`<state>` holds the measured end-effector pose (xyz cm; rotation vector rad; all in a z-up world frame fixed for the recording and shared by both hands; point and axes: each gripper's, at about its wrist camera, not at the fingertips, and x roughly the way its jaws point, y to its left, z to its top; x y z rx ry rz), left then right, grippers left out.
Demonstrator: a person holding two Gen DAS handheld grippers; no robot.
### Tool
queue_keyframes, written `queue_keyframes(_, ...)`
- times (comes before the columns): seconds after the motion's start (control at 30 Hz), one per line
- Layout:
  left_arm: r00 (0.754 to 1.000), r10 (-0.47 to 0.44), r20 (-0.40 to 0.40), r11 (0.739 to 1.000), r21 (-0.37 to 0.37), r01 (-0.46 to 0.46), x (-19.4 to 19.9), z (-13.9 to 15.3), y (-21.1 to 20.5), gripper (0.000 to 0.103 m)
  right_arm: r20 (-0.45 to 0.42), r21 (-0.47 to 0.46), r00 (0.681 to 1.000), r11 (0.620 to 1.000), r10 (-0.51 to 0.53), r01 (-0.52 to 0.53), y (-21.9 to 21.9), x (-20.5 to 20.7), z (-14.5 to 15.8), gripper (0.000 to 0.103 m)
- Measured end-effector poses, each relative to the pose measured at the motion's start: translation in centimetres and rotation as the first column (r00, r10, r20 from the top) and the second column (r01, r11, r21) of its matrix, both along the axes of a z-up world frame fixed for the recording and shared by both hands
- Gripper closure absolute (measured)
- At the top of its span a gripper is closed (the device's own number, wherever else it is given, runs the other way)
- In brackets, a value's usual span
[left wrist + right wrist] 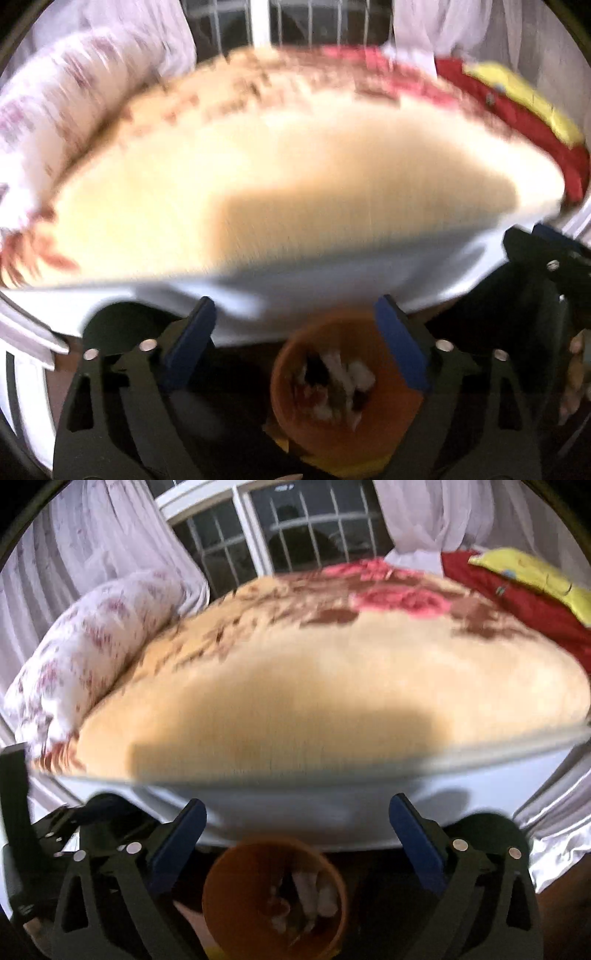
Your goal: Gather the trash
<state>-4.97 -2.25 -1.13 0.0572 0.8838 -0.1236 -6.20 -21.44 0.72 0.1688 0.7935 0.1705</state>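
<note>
An orange bin (314,424) stands on the floor in front of the bed, with several pale and dark scraps of trash (340,384) inside. It also shows in the right wrist view (236,904) with trash (310,897) in it. My left gripper (295,314) is open and empty, above the bin. My right gripper (297,812) is open and empty, also above the bin. The right gripper's body shows at the right edge of the left wrist view (546,258). Both views are motion-blurred.
A bed with a cream floral blanket (332,686) and white sheet edge (295,805) fills both views. A floral pillow (85,657) lies at left, a red and yellow cloth (535,590) at right. Curtains and a barred window (288,535) stand behind.
</note>
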Motion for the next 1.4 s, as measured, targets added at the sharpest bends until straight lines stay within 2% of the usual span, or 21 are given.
queue_keyframes(0.07, 0.998, 0.031, 0.049, 0.999, -0.044, -0.029, 0.5, 2.0, 0.9, 0.012, 0.036, -0.015, 0.999, 1.000, -0.020, 0.021, -0.1, 0.5, 1.2, 0.005)
queue_keyframes(0.17, 0.993, 0.087, 0.077, 0.989, -0.125, -0.077, 1.5, 3.8, 2.1, 0.012, 0.078, -0.044, 0.996, 0.998, -0.041, 0.044, -0.2, 1.1, 2.4, 0.005)
queue_keyframes(0.23, 0.987, 0.120, 0.102, 0.983, -0.148, -0.105, 2.0, 4.7, 2.6, 0.012, 0.091, -0.046, 0.995, 0.998, -0.047, 0.051, -0.1, 1.4, 2.6, 0.005)
queue_keyframes(0.5, 0.981, 0.152, 0.123, 0.980, -0.145, -0.133, 2.7, 5.6, 3.2, 0.012, 0.103, -0.041, 0.993, 0.997, -0.054, 0.059, 0.1, 1.6, 2.9, 0.005)
queue_keyframes(1.4, 0.984, 0.146, 0.099, 0.983, -0.128, -0.133, 2.6, 3.9, 2.8, 0.012, 0.077, -0.046, 0.996, 0.998, -0.048, 0.051, 0.6, 1.5, 2.0, 0.005)
